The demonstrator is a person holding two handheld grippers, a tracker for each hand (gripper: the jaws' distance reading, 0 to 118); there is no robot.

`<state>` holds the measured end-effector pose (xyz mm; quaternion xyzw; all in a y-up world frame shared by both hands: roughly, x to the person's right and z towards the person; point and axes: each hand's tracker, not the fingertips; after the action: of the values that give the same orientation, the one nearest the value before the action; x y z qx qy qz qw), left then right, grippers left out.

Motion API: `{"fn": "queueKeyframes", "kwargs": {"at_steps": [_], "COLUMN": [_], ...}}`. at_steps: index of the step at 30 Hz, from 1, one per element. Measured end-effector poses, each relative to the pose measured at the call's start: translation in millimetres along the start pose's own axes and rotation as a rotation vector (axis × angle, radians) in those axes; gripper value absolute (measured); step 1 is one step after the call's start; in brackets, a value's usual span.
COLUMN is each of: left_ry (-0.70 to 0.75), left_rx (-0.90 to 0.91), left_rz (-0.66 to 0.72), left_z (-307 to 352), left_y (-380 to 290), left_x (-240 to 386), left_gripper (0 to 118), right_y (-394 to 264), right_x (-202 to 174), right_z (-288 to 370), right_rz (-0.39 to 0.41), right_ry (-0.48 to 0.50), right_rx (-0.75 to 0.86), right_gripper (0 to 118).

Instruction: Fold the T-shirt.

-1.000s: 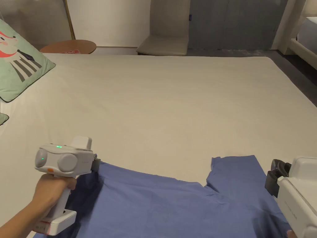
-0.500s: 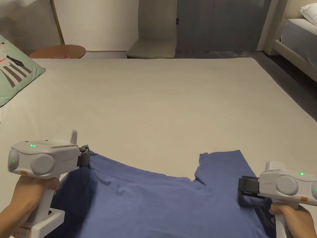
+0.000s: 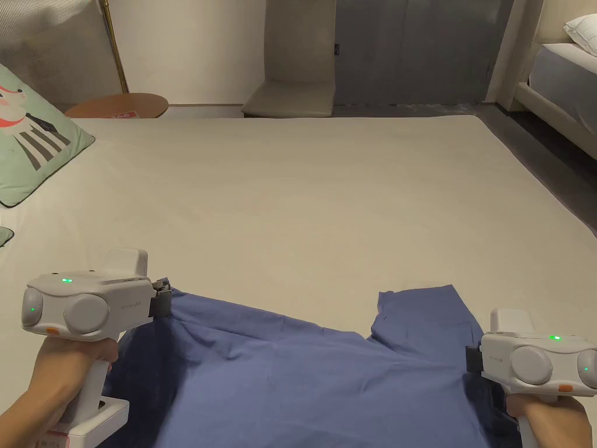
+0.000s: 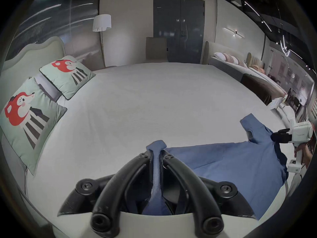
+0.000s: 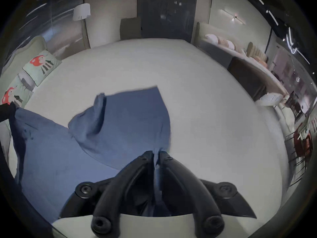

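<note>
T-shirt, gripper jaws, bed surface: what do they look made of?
T-shirt: thin blue knit, likely cotton jersey; matte, soft creases, drapes limp.
Left gripper and right gripper jaws: black moulded plastic or rubber, slight sheen, screw heads.
Bed: off-white woven sheet, matte and taut; fine weave shows in the left gripper view.

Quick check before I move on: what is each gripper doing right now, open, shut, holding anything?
Left gripper: shut on the T-shirt.
Right gripper: shut on the T-shirt too.

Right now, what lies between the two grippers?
The blue T-shirt spans from the left gripper to the right gripper, each shut on an edge, over the bed; head view.
</note>
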<state>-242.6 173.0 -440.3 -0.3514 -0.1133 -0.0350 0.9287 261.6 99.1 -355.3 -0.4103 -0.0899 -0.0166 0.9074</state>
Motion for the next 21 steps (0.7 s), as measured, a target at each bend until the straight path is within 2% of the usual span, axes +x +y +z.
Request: {"fn": "queueKeyframes", "kwargs": {"at_steps": [4, 8, 14, 21], "left_ry": [0.010, 0.045, 0.123, 0.195], "left_rx": [0.041, 0.158, 0.356, 0.604], "left_rz": [0.028, 0.068, 0.085, 0.131], "left_z": [22.4, 53.9, 105.9, 165.7], "left_y": [0.3, 12.7, 58.2, 135.8], "left_x": [-2.2, -10.8, -20.8, -28.1], "left_gripper": [1, 1, 1, 1], "right_y": [12.5, 40.4, 100.2, 184.1], "right_x": [-5.4, -12.3, -38.7, -51.8], "right_z": [46.5, 90.8, 154.9, 214.7], "right_rz": [0.024, 0.084, 0.211, 0.164], "right_ry": [0.003, 0.004, -0.123, -0.135], "right_rx": [0.158, 0.356, 0.678, 0.912], "right_gripper": [8, 7, 7, 7]}}
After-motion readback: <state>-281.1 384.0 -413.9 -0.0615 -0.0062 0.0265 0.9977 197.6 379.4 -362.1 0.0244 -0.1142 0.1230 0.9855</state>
